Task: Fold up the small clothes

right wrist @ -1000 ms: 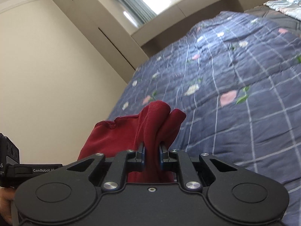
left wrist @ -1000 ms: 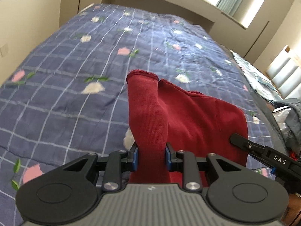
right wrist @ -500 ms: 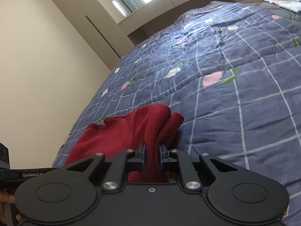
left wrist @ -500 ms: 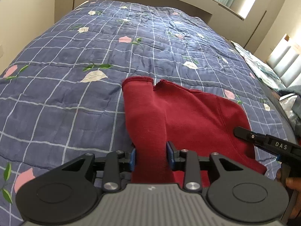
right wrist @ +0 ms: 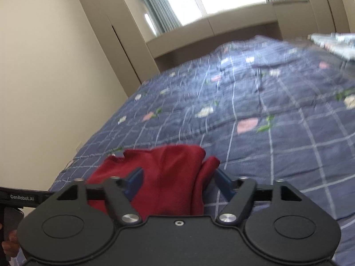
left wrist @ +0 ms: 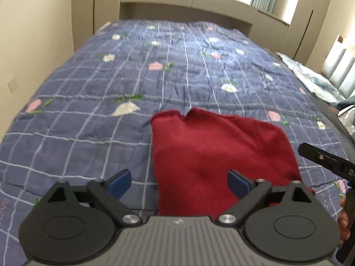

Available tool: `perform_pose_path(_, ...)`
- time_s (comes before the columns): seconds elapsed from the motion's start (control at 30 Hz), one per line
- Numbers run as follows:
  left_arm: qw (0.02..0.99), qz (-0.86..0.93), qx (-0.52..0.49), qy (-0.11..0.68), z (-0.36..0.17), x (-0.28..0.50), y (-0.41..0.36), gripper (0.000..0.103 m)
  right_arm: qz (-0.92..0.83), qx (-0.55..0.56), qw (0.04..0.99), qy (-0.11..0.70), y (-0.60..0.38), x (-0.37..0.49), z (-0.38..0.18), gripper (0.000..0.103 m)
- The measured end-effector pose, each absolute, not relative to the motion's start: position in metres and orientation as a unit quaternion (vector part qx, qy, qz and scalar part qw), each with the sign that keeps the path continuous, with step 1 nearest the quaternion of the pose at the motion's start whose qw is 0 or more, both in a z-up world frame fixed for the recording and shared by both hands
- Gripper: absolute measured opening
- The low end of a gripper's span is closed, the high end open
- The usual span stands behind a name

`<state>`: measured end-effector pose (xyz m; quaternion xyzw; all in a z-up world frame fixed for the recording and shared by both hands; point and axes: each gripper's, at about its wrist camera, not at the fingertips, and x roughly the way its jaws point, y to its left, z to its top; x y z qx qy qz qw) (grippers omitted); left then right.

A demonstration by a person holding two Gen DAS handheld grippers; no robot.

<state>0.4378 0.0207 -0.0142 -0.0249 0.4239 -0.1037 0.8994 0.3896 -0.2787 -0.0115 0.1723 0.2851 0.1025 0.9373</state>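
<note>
Left claw (left wrist: 179, 182) spread wide, gripping nothing. Red knit garment (left wrist: 219, 155) lies flat on the blue checked quilt (left wrist: 88, 110), near its front edge. Right claw (right wrist: 177, 180) likewise wide apart, straddling the garment's bunched right edge.

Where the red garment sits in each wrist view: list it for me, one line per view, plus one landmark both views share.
Left wrist view: the red garment lies lower centre, spread on the quilt between the left gripper's open blue pads.
Right wrist view: it is bunched at lower centre, between the right gripper's open fingers.
Shared landmark: the blue checked floral quilt, seen in both views beneath the garment.
</note>
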Motion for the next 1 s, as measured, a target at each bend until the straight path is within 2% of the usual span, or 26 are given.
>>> perform_pose_path(0.1, 0.915, -0.086, -0.03, 0.392, 0.001, 0.417, 0.023, 0.103, 0.099, 0.161, 0.948, 0.255, -0.276, 0.364, 0.007, 0.1)
perform_pose_path(0.13, 0.921, -0.081, -0.03, 0.38, 0.007, 0.407, 0.023, 0.103, 0.096, 0.157, 0.952, 0.244, -0.275, 0.353, 0.014, 0.102)
perform_pose_path(0.53, 0.954, -0.045, 0.015, 0.297, 0.041, 0.27, 0.025, 0.103, 0.083, 0.121, 0.973, 0.179, -0.256, 0.211, 0.061, 0.102)
perform_pose_path(0.77, 0.963, -0.033, 0.011, 0.269, 0.035, 0.188, 0.03, 0.103, 0.075, 0.107, 0.978, 0.163, -0.245, 0.133, 0.061, 0.102)
perform_pose_path(1.0, 0.966, -0.029, 0.018, 0.256, 0.023, 0.141, 0.034, 0.103, 0.072, 0.067, 0.982, 0.163, -0.235, 0.08, 0.048, 0.102)
